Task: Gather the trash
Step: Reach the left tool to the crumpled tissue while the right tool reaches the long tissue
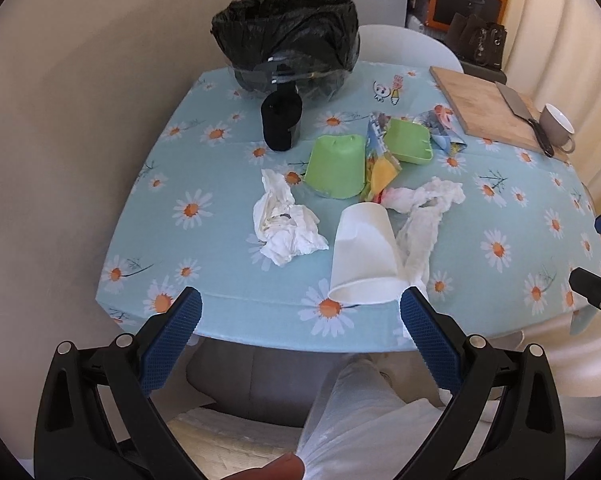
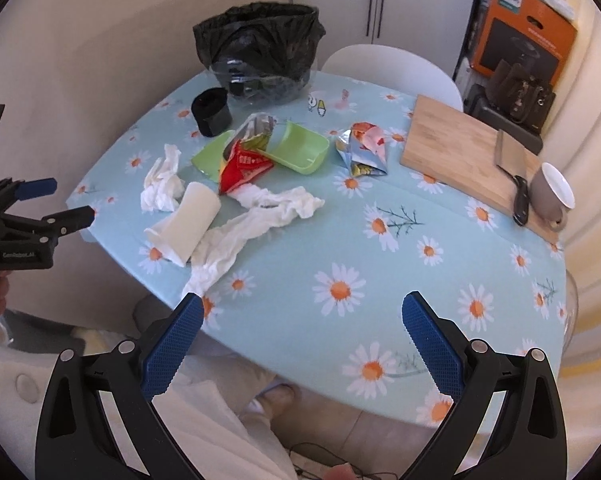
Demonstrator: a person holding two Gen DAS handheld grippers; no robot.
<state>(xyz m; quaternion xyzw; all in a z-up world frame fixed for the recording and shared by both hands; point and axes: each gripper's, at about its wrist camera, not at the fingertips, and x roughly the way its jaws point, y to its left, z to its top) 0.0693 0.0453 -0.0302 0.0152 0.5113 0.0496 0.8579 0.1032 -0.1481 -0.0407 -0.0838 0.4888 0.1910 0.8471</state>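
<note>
Daisy-patterned tabletop (image 1: pixel 228 304) carries the trash: a white paper cup (image 1: pixel 364 256) on its side near the edge, crumpled tissues (image 1: pixel 284 226) beside it, wrappers (image 2: pixel 244 160) farther. Left hand-held gripper (image 1: pixel 300 316) hovers wide open at the near edge; right hand-held gripper (image 2: pixel 302 318) also is wide open, holding nothing. A bin with black bag (image 1: pixel 286 48) stands far.

Trash spread over the table (image 2: pixel 340 240), bin at the far edge.

From the right wrist view we see the bin (image 2: pixel 260 52) at 12 o'clock, a roll (image 2: pixel 211 112) just before it at 11. At the centre lie two trays (image 2: pixel 300 152) with a wrapper (image 2: pixel 244 160) between them. A cup (image 2: pixel 188 220) lies on its side at 9, a long tissue (image 2: pixel 260 216) beside it, another tissue (image 2: pixel 162 184) behind. A cutting board (image 2: pixel 460 152) sits at 2, a knife (image 2: pixel 512 172) on it, a mug (image 2: pixel 550 196) touching its edge.
</note>
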